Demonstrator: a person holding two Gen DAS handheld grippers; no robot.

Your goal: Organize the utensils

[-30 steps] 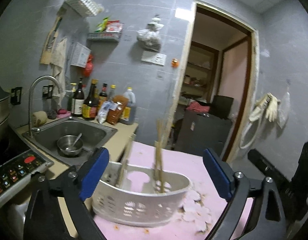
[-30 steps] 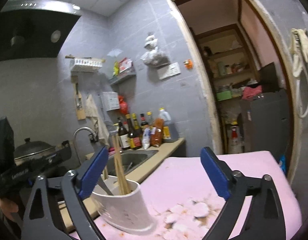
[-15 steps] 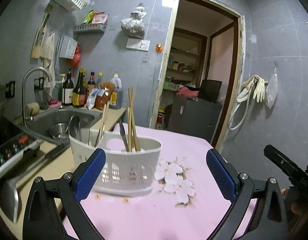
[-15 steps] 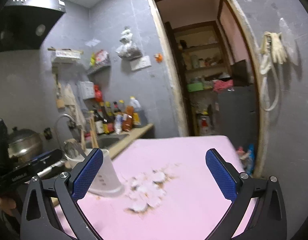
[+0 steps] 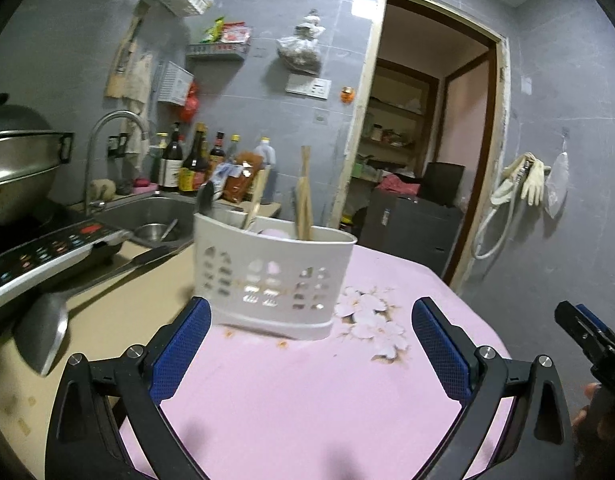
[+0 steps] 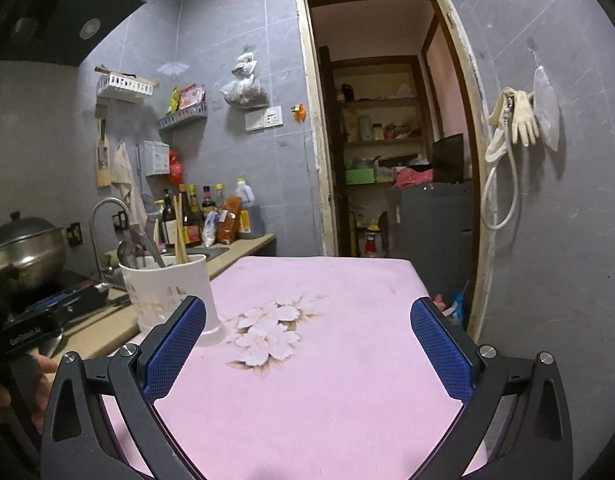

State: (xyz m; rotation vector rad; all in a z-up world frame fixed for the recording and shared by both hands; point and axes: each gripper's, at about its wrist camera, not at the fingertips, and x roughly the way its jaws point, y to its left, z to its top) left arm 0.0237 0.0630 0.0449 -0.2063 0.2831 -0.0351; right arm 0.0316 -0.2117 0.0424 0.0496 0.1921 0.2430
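At far left of the left wrist view, a steel lidded pot (image 5: 15, 160) on a dark cooktop with a button panel (image 5: 47, 254); nearer the lens, a large steel ladle (image 5: 41, 334) lying on the beige surface (image 5: 119, 312), its dark handle running back toward the steel sink (image 5: 147, 210) with a bowl inside and a curved tap above. Behind the sink, a row of dark sauce bottles (image 5: 191, 160) against the grey tiled wall. At centre, standing upright on the near left corner of the pink cloth-covered surface with a white flower print (image 5: 307, 400), a white perforated plastic utensil holder (image 5: 273, 276), holding wooden chopsticks (image 5: 304, 196) upright, plus a pale stick and a spoon leaning toward its left end. Left tongs (image 5: 307, 354) spread wide apart with blue pads, empty, just in front of the holder, not touching it. In the right wrist view, right tongs (image 6: 307, 354) likewise wide apart and empty over the flower print, the holder just beyond the left pad. Further right, an open doorway (image 6: 387, 120) onto cluttered shelves, and pale rubber gloves (image 6: 515, 116) hanging on the wall.
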